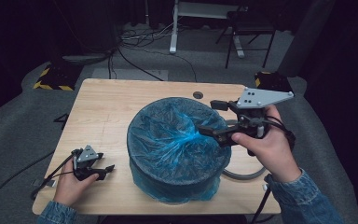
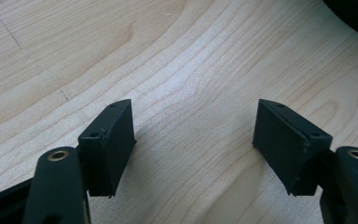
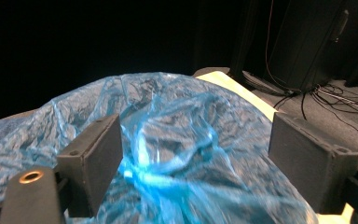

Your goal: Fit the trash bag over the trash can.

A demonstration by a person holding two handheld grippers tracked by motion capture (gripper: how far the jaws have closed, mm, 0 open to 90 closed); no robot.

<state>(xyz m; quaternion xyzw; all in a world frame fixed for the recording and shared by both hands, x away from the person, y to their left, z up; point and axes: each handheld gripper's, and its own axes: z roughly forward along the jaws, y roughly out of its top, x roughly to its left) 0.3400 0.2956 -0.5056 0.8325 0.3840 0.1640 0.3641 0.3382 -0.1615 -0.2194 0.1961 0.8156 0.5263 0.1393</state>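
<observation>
A blue plastic bag (image 1: 170, 135) lines a round dark bin (image 1: 177, 175) that stands upright on the desk (image 1: 102, 112), a little right of the middle and close to the near edge. The thin, see-through film is stretched over the whole mouth of the bin, wrinkled and glossy, with creases running toward a brighter bunched spot right of centre. Its edge is folded down over the rim and hangs loosely around the outside wall, puddling at the base in front. In the right gripper view the bag (image 3: 168, 154) bulges up in crumpled folds.
</observation>
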